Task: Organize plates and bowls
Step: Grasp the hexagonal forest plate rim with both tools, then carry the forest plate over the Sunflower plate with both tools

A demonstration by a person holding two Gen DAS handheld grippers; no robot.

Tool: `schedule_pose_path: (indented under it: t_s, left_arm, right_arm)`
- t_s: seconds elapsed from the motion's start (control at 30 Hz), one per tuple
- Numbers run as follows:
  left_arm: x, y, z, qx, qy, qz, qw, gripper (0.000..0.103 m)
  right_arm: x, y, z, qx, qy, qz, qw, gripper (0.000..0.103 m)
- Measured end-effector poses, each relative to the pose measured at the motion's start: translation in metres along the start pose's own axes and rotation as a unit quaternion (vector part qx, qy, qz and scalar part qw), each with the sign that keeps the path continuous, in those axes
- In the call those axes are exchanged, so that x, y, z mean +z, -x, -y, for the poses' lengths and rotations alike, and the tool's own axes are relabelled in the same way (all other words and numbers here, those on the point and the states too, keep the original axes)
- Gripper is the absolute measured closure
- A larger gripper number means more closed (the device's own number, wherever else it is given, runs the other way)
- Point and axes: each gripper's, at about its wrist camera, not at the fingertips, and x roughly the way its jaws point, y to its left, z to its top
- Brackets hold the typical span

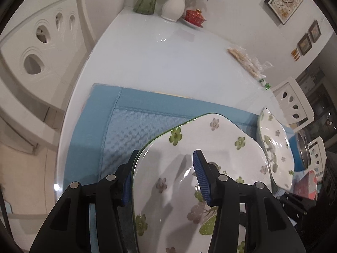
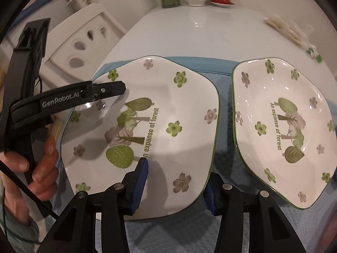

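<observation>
On the blue mat [image 2: 225,97], lying side by side: two floral plates, left plate [image 2: 160,113] and right plate [image 2: 294,105]. Straddling the left plate's opposite rims, half-open: left tongs [image 1: 162,177] and right tongs [image 2: 177,181], pad contact unclear. Underneath, a white desk [image 1: 147,52]; at its far edge, vases [image 1: 172,6].

Home dining room — white table [image 1: 147,52], flower vases [image 1: 173,6], framed pictures [image 1: 286,0].

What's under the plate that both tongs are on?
The blue mat shows past the edges of the flowered plate and runs under its neighbour, the second plate. The plate hides whatever lies directly beneath its middle.
</observation>
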Motion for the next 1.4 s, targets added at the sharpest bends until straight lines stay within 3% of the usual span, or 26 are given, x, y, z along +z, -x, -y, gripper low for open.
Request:
schedule_pose_path:
  t_s: [0.27, 0.5, 0.73, 1.07, 1.4]
  left_arm:
    - [-0.029, 0.044, 0.006, 0.007, 0.003, 0.017, 0.9998, 0.057]
    - [-0.055, 0.095, 0.024, -0.004, 0.037, 0.043, 0.9984, 0.057]
    - [-0.093, 0.142, 0.065, -0.013, 0.032, 0.056, 0.9978, 0.057]
    - [-0.168, 0.161, 0.120, -0.030, 0.014, 0.027, 0.9991, 0.057]
    - [-0.249, 0.146, 0.141, -0.038, 0.035, -0.049, 0.9974, 0.057]
  right_arm:
    - [-0.028, 0.025, -0.017, 0.013, 0.061, -0.006, 0.998, 0.056]
    - [-0.053, 0.064, -0.023, 0.043, 0.037, -0.014, 0.998, 0.056]
    - [-0.098, 0.120, -0.027, 0.047, 0.023, -0.010, 0.999, 0.056]
    - [-0.173, 0.182, -0.005, 0.017, -0.005, -0.010, 1.000, 0.056]
    - [-0.240, 0.193, 0.016, -0.004, -0.029, -0.053, 0.998, 0.056]
